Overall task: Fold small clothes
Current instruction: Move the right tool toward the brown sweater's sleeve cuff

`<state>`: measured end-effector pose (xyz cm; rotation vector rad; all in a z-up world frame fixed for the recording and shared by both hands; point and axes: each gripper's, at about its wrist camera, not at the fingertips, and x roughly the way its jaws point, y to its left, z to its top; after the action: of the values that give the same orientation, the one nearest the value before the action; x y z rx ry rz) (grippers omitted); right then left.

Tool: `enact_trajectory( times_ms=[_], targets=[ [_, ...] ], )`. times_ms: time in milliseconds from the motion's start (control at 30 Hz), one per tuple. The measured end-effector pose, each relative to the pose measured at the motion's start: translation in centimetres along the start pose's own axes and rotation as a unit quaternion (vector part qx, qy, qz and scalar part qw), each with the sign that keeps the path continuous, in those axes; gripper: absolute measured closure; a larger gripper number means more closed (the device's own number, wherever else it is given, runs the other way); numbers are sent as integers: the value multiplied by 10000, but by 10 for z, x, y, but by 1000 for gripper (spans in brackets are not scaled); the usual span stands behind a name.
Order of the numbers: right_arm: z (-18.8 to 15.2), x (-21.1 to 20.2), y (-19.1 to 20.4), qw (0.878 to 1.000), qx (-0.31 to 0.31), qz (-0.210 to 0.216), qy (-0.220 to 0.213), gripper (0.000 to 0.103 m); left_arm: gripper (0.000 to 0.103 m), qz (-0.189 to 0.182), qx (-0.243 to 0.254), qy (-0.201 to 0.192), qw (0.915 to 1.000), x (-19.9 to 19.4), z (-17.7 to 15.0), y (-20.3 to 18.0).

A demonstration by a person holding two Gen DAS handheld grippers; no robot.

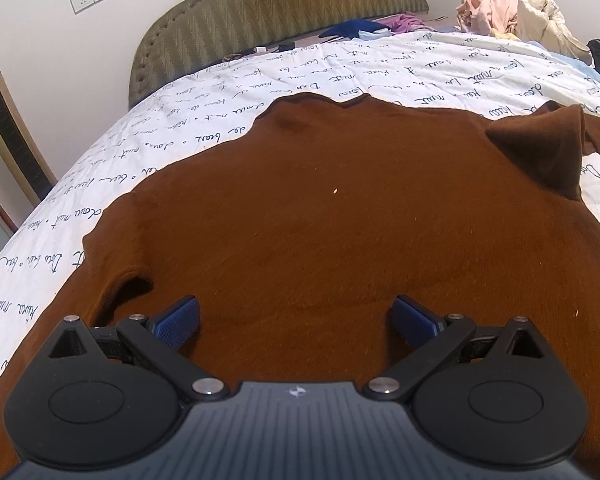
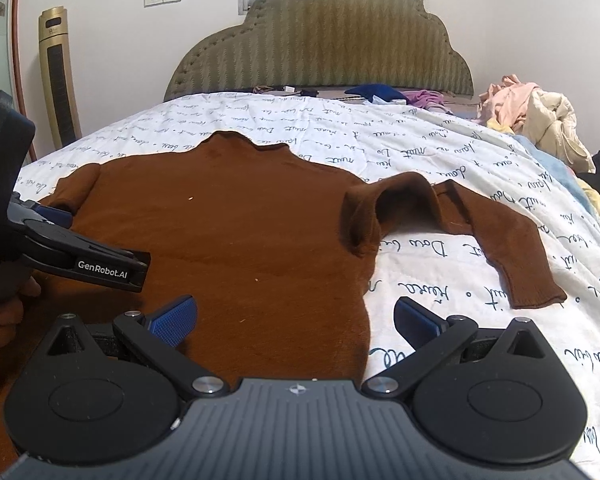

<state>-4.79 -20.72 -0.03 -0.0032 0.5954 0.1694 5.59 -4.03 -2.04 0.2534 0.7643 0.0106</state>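
A: Where does the brown sweater (image 2: 228,236) lie?

B: Flat on the printed bedspread (image 2: 440,152), straight ahead of both tongs, neck end away from them. The left tongs (image 1: 296,320) hang over its near middle; the right tongs (image 2: 296,320) straddle its right edge, one pad over cloth and the other over bedspread.

A: And the tongs themselves?

B: Both are spread wide and hold nothing. In the right view the left tongs show just to the left, over the sweater's left side.

A: How far along does the folding look?

B: Barely begun, by the look of it. The body is laid out smooth, but the right sleeve (image 2: 496,240) stretches out ahead and to the right of the right tongs, with a raised hump at the shoulder. The left sleeve (image 1: 112,264) sits bunched just ahead-left of the left tongs. Sleeves and body seem unfolded.

A: Anything more waiting?

B: A heap of clothes (image 2: 536,120) far ahead to the right, near the headboard (image 2: 320,40).
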Motion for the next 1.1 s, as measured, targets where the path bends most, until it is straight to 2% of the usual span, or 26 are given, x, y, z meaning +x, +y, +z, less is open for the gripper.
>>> enact_trajectory(
  times_ms=[300, 833, 933, 1033, 1100],
  targets=[
    [3, 1, -12, 9996, -159, -203, 100, 0, 0, 66, 39, 5, 10000, 8, 6, -8],
    [3, 10, -33, 9998, 100, 77, 183, 0, 0, 135, 141, -39, 9998, 15, 13, -19],
    [3, 7, -36, 9998, 36, -166, 47, 0, 0, 144, 195, -71, 9997, 14, 13, -21],
    [6, 4, -45, 9977, -201, -636, -127, 2, 0, 98, 202, -96, 9997, 12, 12, -21],
    [11, 5, -58, 9948, -263, -952, -231, 8, 0, 64, 196, -92, 9997, 12, 12, -22]
  ],
)
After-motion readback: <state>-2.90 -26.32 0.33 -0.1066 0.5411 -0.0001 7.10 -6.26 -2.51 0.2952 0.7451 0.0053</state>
